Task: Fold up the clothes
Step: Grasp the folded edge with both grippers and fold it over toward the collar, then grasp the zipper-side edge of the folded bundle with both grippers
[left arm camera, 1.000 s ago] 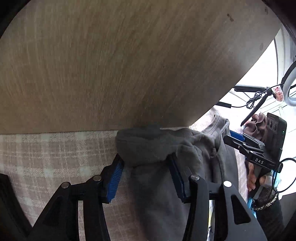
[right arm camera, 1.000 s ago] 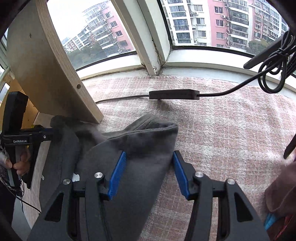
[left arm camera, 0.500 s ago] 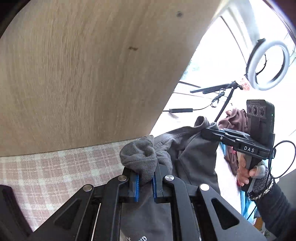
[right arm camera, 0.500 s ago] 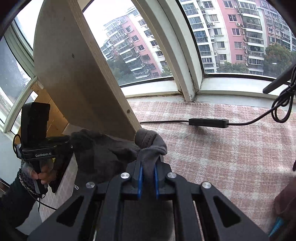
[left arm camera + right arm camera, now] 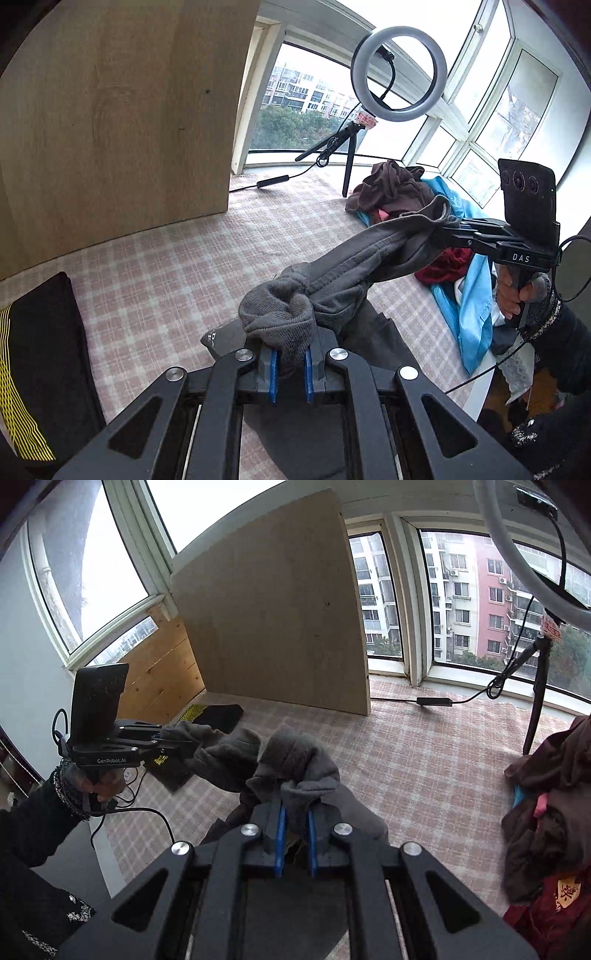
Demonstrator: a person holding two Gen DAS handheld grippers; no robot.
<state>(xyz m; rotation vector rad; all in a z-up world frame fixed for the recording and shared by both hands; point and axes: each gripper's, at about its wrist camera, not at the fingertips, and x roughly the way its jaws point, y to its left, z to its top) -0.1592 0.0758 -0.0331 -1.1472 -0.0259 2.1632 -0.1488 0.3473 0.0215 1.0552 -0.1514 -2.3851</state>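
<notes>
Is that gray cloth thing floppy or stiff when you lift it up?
Probably floppy: the gray garment sags between the left gripper and right gripper and bunches at both. Likely not slippery; its knit looks thick and grippy.

Grey garment [image 5: 354, 266], pink-plaid cloth [image 5: 166, 280]

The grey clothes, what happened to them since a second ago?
Both grippers were open around the grey garment lying on the checked cloth. The left gripper and right gripper closed on its edge and lifted it up, stretched between them. The clothes pile and wooden board stayed put.
</notes>
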